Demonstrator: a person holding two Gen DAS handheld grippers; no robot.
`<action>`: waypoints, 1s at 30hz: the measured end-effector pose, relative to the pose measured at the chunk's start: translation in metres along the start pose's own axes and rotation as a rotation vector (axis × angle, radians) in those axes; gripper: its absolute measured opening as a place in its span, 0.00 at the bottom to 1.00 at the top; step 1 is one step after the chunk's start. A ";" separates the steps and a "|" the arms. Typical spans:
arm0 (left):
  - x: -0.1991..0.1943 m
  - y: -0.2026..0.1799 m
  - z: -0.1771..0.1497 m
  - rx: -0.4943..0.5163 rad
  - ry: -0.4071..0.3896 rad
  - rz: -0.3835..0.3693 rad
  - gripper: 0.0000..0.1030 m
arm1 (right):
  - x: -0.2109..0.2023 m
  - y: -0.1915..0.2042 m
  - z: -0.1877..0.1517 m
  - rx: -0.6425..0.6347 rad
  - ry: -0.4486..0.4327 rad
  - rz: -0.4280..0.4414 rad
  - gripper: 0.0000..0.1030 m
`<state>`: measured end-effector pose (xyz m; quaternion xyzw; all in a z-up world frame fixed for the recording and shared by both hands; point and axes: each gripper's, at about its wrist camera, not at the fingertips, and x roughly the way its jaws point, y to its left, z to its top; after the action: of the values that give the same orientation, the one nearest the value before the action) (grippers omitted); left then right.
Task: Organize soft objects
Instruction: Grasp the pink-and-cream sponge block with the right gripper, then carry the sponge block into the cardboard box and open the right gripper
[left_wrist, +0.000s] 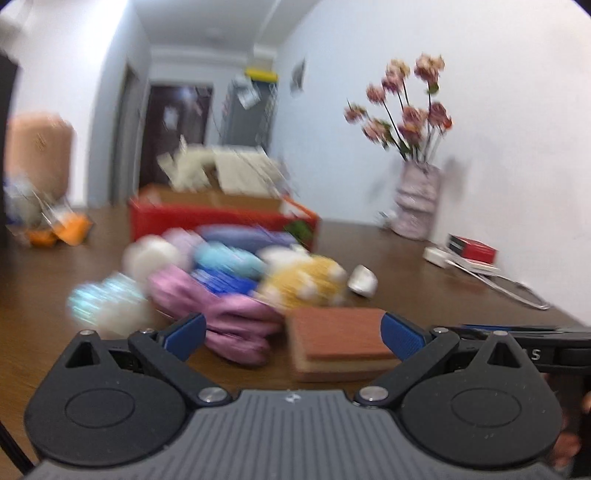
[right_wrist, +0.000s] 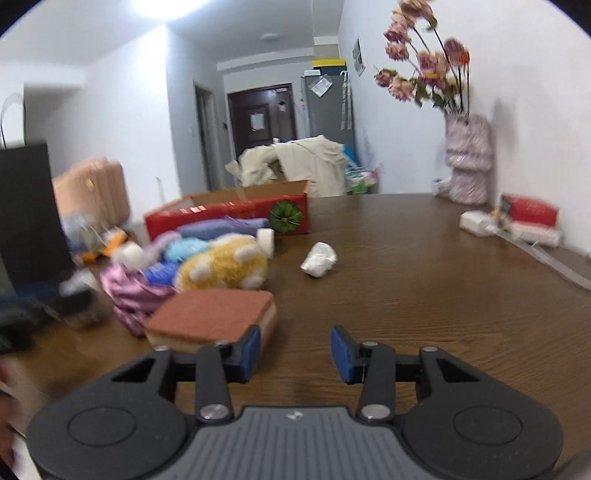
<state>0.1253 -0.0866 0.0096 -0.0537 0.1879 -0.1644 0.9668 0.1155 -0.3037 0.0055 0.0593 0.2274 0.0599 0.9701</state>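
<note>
Both grippers sit low over the brown wood worktop (right_wrist: 424, 258), aimed toward the far end. Left gripper (left_wrist: 293, 334) spread wide, nothing pinched; a sponge (left_wrist: 341, 341) with a rust-red scrub face on a tan base lies flat on the worktop between and just past its blue pads, with a gap showing at the left pad; at the right pad I can't tell whether it touches. Right gripper (right_wrist: 293, 354) is partly open and empty, only bare wood in its gap; in its view the same sponge (right_wrist: 214, 317) lies just outside the left finger (right_wrist: 249, 354). The soft-object pile sits on the left side of the worktop, just beyond the sponge: a pink satin cloth (right_wrist: 129, 295) nearest, a yellow plush toy (right_wrist: 225, 266) with white patches to its right, then blue (right_wrist: 159, 275), light-blue (right_wrist: 184, 249) and white (right_wrist: 131, 254) fuzzy pieces, with a purple roll (right_wrist: 221, 227) at the back. Behind the pile is an open red box (right_wrist: 229, 216) with cardboard flaps. A crumpled white wad (right_wrist: 319, 260) lies alone to the right of the plush, well apart from the grippers. Far right by the wall: a vase of pink flowers (right_wrist: 467, 158), a small red box (right_wrist: 532, 210) and a white block (right_wrist: 476, 223). The left view is heavily motion-blurred, so pile details there are unreliable.
</note>
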 end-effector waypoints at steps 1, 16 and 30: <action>0.012 -0.002 0.003 -0.016 0.035 -0.017 0.94 | 0.004 -0.003 0.003 0.027 0.007 0.033 0.47; 0.064 0.011 0.011 -0.214 0.219 -0.118 0.42 | 0.057 -0.018 0.010 0.260 0.108 0.226 0.35; 0.031 0.008 0.102 -0.136 0.043 -0.133 0.40 | 0.024 -0.003 0.066 0.196 -0.017 0.274 0.33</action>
<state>0.1936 -0.0858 0.0915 -0.1282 0.2154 -0.2161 0.9437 0.1667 -0.3094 0.0533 0.1849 0.2140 0.1688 0.9442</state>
